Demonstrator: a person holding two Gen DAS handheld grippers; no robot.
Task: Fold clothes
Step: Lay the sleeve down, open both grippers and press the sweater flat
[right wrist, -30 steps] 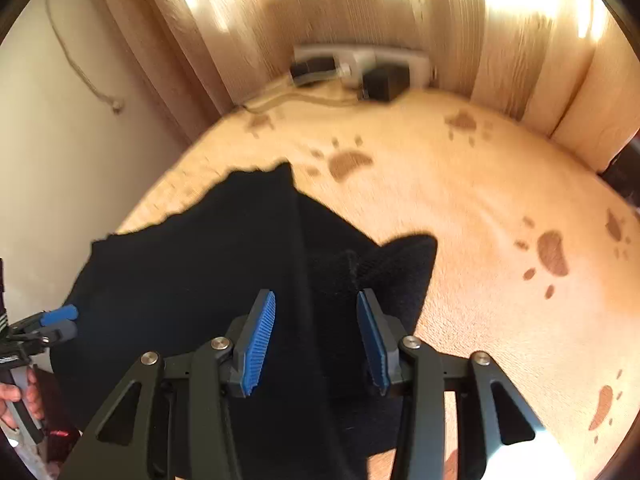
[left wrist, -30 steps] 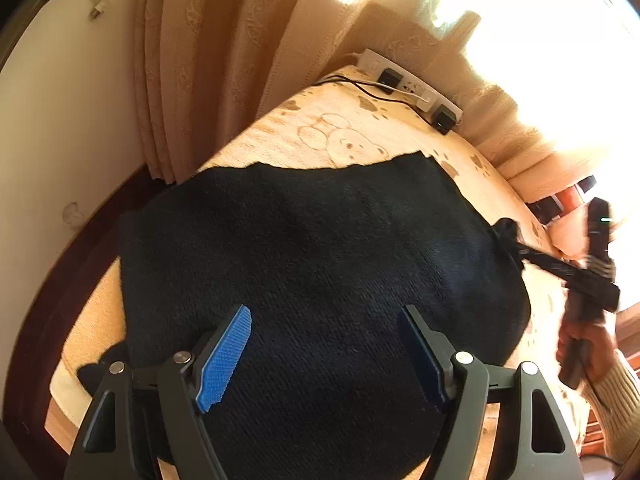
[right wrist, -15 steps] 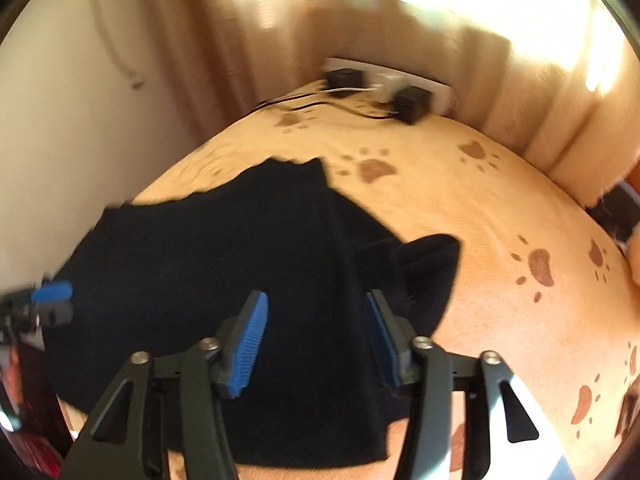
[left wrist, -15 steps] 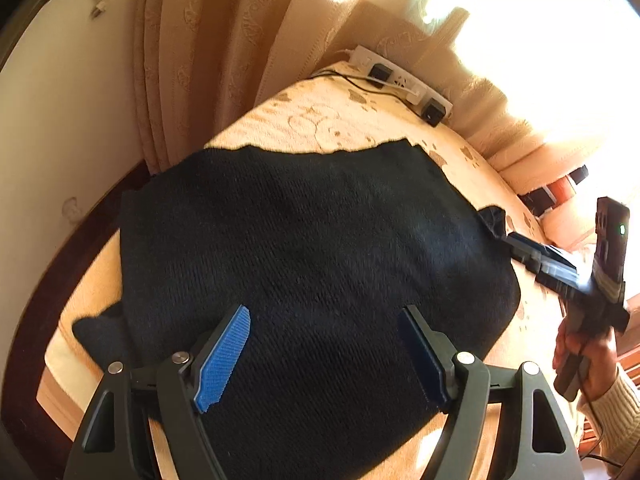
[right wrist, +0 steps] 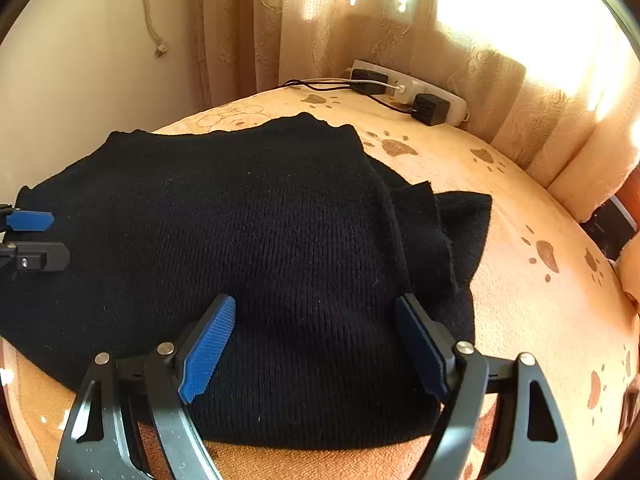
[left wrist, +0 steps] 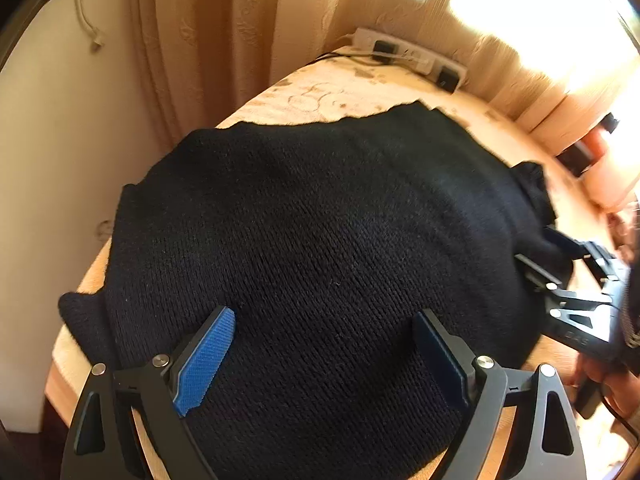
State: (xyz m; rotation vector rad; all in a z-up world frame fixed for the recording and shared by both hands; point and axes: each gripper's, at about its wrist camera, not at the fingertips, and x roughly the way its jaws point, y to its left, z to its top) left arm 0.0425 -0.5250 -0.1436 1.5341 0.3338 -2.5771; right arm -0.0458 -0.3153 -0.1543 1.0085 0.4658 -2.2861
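Black sweater (right wrist: 256, 240) hides its folded-under sleeves.

Left wrist view: rides on left hand-held gripper (left wrist: 324, 354), looks steeply down, close over black knit garment (left wrist: 320, 232) near its left edge, facing curtain (left wrist: 208, 40) and power strip (left wrist: 412, 56). Right wrist view: rides on right hand-held gripper (right wrist: 316, 338), same close downward look, over garment's right side. Shared: garment, paw-print bedspread (right wrist: 540, 216), power strip, curtain; each view catches other gripper at frame edge.
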